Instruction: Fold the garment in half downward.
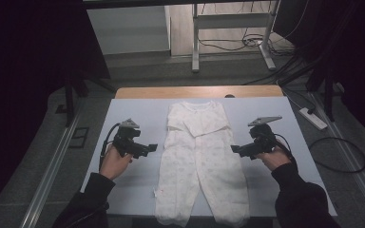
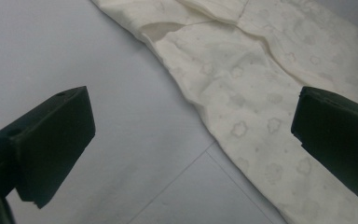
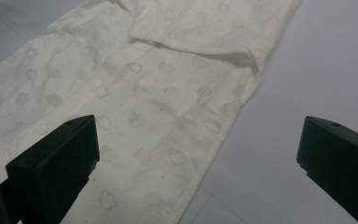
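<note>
A cream baby romper [image 1: 197, 156] printed with faint clouds is lying flat along the middle of the pale tabletop [image 1: 138, 190], its sleeves folded across the chest and its legs pointing toward the person, the feet reaching the near edge. The left gripper [image 1: 151, 147] is hovering just beside the garment's left edge at waist level, its jaws spread wide and holding nothing; in the left gripper view the cloth's hem is running between them. The right gripper [image 1: 234, 148] is mirroring it at the opposite edge, jaws likewise spread apart and empty. A hand [image 1: 114, 164] is gripping each tool.
</note>
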Available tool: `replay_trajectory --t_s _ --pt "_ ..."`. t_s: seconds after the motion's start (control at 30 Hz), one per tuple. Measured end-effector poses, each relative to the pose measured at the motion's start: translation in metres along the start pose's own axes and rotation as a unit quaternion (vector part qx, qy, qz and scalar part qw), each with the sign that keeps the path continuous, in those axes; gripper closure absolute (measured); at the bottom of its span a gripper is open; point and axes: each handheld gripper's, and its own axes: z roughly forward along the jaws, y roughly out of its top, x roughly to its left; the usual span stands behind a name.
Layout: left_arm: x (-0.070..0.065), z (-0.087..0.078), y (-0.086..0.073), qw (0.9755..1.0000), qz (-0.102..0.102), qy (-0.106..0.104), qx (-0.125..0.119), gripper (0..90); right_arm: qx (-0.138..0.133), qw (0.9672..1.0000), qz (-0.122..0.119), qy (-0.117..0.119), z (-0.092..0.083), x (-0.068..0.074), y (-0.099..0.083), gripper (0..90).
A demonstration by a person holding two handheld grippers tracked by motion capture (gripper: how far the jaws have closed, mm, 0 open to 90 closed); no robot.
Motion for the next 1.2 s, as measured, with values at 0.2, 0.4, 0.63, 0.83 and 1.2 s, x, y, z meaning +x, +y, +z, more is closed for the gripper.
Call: replay_trajectory --t_s 0.2,0.4,0.63,0.83,1.2 --pt "0.006 0.01 0.011 1.0 0.002 0.0 0.003 0.0 0.003 1.0 0.006 -0.006 0.01 -0.007 0.005 0.0" --pt "0.01 0.02 0.019 1.0 0.005 0.001 0.007 0.0 0.007 0.9999 0.004 -0.014 0.018 -0.012 0.012 0.0" --pt "0.013 0.028 0.03 0.9999 0.008 0.004 0.009 0.0 0.003 0.9999 0.007 -0.014 0.029 -0.019 0.018 0.0" --pt "0.017 0.038 0.037 0.9999 0.0 0.01 0.011 0.0 0.01 0.9997 0.014 -0.015 0.038 -0.024 0.024 0.0" --pt "0.029 0.05 0.046 0.9998 -0.001 0.015 0.016 0.0 0.016 0.9995 0.02 -0.018 0.052 -0.032 0.037 0.0"
